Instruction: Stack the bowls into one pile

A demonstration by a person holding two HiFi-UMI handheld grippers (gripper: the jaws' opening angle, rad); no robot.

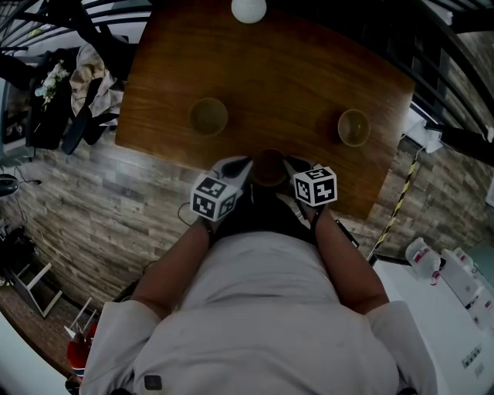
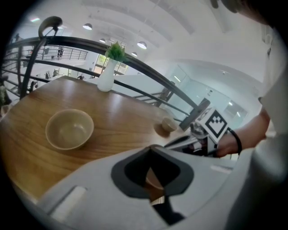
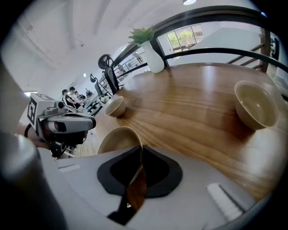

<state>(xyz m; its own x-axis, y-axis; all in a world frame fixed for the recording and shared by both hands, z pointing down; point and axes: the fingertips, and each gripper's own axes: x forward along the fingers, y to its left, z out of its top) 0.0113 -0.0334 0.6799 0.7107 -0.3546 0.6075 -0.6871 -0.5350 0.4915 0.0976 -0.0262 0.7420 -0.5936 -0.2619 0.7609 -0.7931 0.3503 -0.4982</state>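
Note:
Three tan bowls stand on the wooden table point(image 1: 278, 69). One bowl point(image 1: 208, 116) is at the left and another bowl point(image 1: 353, 127) at the right. The near bowl point(image 1: 270, 166) sits at the front edge between my grippers. My right gripper point(image 3: 141, 149) is shut on the right rim of this near bowl point(image 3: 118, 139). My left gripper point(image 1: 245, 163) is at the bowl's left side with its tips together. I cannot tell whether it touches the rim. Only a sliver of this bowl point(image 2: 155, 179) shows through its jaws.
A white vase point(image 1: 248, 9) with a green plant stands at the table's far edge. A dark railing point(image 3: 216, 13) runs behind the table. The left bowl point(image 2: 69, 129) and the right bowl point(image 3: 255, 104) each have bare wood around them.

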